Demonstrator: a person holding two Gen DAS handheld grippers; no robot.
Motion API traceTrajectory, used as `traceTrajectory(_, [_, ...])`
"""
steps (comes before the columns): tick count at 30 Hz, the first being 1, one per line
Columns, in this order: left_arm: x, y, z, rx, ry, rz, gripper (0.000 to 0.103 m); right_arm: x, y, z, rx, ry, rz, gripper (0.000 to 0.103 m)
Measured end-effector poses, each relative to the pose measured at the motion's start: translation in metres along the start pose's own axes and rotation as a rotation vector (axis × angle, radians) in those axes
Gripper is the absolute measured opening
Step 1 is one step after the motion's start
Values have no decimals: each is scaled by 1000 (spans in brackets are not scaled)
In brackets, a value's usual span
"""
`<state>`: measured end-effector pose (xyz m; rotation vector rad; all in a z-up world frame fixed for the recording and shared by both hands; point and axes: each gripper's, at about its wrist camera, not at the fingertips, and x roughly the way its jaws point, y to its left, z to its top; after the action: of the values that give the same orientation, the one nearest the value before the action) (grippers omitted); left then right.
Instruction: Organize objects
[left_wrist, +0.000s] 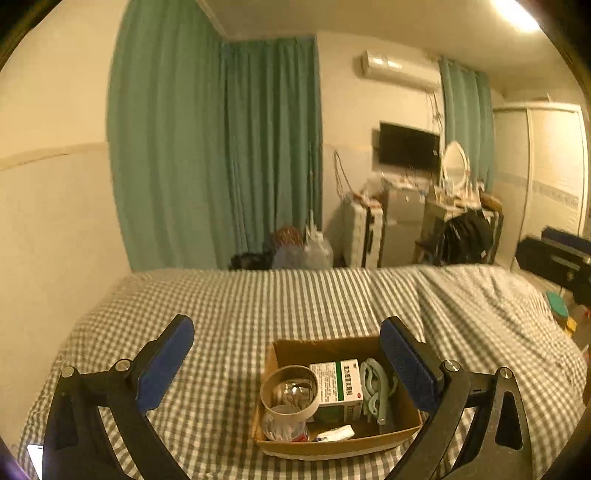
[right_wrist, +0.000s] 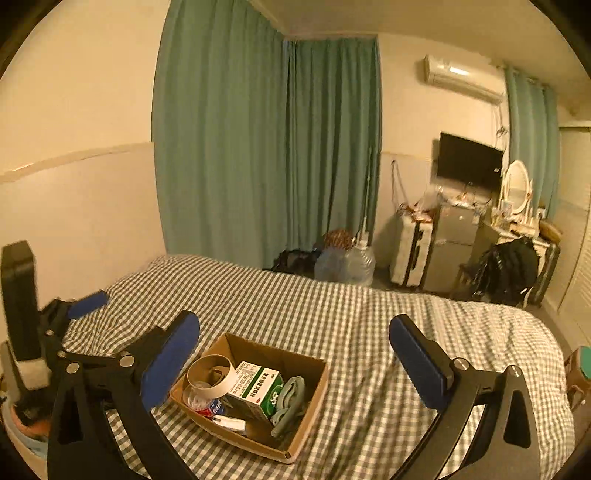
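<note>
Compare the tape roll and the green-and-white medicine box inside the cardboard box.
The tape roll is a round hollow ring; the medicine box is a closed rectangular carton. The tape roll is plain whitish; the medicine box carries a green band and print. The tape roll sits toward the left; the medicine box lies mid-box beside it. Both rest inside the cardboard box.

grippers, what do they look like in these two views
Both are alike: the left gripper and right gripper have curved black frames with silver bolts at the joints and two flat fingers faced with blue textured pads. No cables, sleeves or hands show.
</note>
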<state>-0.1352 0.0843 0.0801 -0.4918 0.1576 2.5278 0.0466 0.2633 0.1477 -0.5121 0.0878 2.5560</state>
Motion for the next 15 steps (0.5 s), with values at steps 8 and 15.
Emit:
traceTrajectory(8, [-46, 8, -11, -69, -85, 48, 103, -18, -13, -37, 5, -8, -16, 103])
traceTrajectory(15, [-45, -8, -49, -22, -102, 119, 103, 6, -23, -93, 31, 0, -57, 103])
